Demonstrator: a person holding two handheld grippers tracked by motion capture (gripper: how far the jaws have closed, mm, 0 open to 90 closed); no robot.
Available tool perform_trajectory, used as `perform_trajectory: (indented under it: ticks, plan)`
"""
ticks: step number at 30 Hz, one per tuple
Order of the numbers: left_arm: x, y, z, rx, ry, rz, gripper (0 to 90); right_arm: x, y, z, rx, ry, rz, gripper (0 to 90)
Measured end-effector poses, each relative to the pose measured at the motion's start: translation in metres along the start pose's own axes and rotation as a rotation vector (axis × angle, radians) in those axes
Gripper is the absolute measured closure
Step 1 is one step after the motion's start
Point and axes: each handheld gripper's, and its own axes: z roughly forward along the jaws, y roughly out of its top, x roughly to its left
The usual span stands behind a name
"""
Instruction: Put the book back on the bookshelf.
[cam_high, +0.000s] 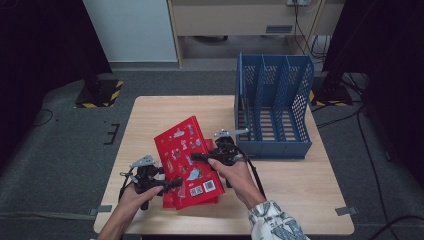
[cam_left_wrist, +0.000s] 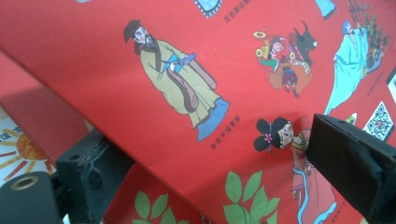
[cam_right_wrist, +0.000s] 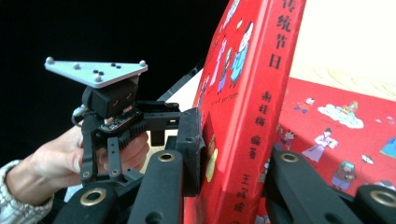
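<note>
blue file rack (cam_high: 274, 107) blocks far right; tabletop (cam_high: 295, 185) right free.

Two red illustrated hardcover books (cam_high: 186, 155) at the table's near edge; one blue perforated plastic file rack (cam_high: 272, 107) at its far right corner.

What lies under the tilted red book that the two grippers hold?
Under the tilted red book lies a second red book, flat on the wooden table. Part of its illustrated cover shows; the rest, and anything beneath it, is covered.

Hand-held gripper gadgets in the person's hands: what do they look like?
Each hand-held gripper, left and right, is black with two blocky jaws, brass-ringed holes and a grey three-cornered plate on top. A black cable trails from the right one. One patterned light sleeve shows.
</note>
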Motion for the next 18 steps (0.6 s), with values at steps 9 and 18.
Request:
perform_trajectory:
  ticks: [9, 18]
  plan:
    - [-0.0022, 0.0076, -0.0049, 0.020, 0.019, 0.045, 11.9, 0.0062, 0.0056, -0.0013, 0.051, -0.034, -0.124, 65.4]
    - [-0.0038, 0.0099, -0.0059, 0.021, 0.026, 0.067, 13.4, 0.0095, 0.0087, -0.0005, 0.108, -0.053, -0.187, 61.6]
